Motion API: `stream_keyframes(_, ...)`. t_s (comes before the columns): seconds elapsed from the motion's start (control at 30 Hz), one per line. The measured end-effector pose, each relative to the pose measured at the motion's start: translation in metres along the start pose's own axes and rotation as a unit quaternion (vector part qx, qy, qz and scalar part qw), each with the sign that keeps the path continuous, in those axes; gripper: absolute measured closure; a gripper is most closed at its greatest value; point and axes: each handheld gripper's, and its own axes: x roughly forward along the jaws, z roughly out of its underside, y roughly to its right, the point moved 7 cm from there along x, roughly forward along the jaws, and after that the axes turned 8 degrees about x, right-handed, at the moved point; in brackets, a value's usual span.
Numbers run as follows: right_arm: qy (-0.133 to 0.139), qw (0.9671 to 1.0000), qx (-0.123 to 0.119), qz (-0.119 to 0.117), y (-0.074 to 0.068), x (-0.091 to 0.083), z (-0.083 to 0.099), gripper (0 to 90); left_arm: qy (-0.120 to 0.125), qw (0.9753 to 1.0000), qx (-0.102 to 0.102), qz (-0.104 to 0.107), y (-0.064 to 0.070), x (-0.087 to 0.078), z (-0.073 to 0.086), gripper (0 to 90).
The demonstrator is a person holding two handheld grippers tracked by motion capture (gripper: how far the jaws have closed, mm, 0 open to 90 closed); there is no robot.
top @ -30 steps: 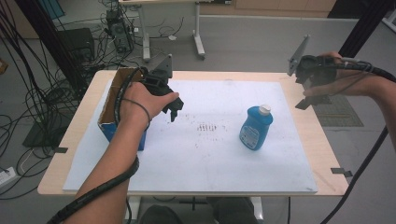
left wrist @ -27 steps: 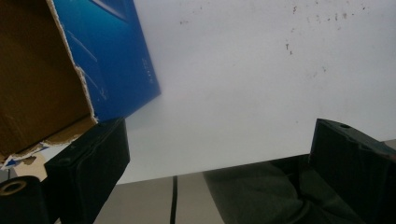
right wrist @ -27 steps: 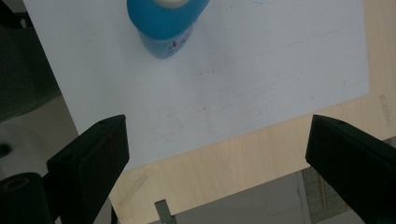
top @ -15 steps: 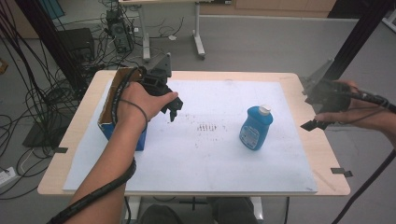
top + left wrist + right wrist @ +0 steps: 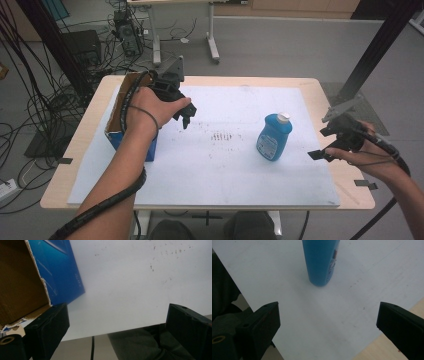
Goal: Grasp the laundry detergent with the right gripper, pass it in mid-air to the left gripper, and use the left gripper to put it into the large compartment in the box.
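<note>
1. While my left gripper (image 5: 186,114) hovers with jaws spread beside the blue box (image 5: 131,132) at the table's left edge, it grasps nothing.
2. My right gripper (image 5: 325,144), jaws wide, faces the upright blue bottle (image 5: 273,137) right of centre; I judge the reach is underway, and next I must straddle the bottle, then squeeze.
3. From the left gripper view I see the box's torn cardboard lip (image 5: 45,287); the right gripper view shows the bottle's base (image 5: 320,281).

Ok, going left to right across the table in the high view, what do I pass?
Blue cardboard box → left gripper → blue bottle → right gripper, all over the white sheet.
</note>
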Motion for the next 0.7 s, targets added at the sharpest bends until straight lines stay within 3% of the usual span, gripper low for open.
stream_keyframes(0.13,0.035,0.9992,0.019,-0.001,-0.006,0.018,0.004,5.4,-0.003,1.0000,-0.006,-0.002,-0.002,0.003,0.002,5.7)
stream_keyframes(0.23,0.053,0.9984,0.020,0.001,-0.008,0.024,0.003,5.8,-0.006,0.9999,-0.009,-0.003,-0.004,0.004,0.004,5.7)
stream_keyframes(0.3,0.075,0.9967,0.030,0.004,-0.010,0.031,0.001,5.3,-0.006,0.9999,-0.011,-0.004,-0.005,0.003,0.005,5.7)
stream_keyframes(0.47,0.097,0.9941,0.047,0.013,-0.014,0.044,-0.002,4.0,-0.003,0.9999,-0.012,-0.005,-0.005,0.002,0.005,5.6)
stream_keyframes(0.53,0.116,0.9915,0.057,0.019,-0.016,0.052,-0.004,3.8,-0.005,0.9999,-0.013,-0.005,-0.004,0.002,0.005,5.6)
stream_keyframes(0.7,0.132,0.9886,0.069,0.022,-0.020,0.065,-0.006,3.3,-0.007,0.9999,-0.011,-0.006,-0.003,0.003,0.006,5.6)
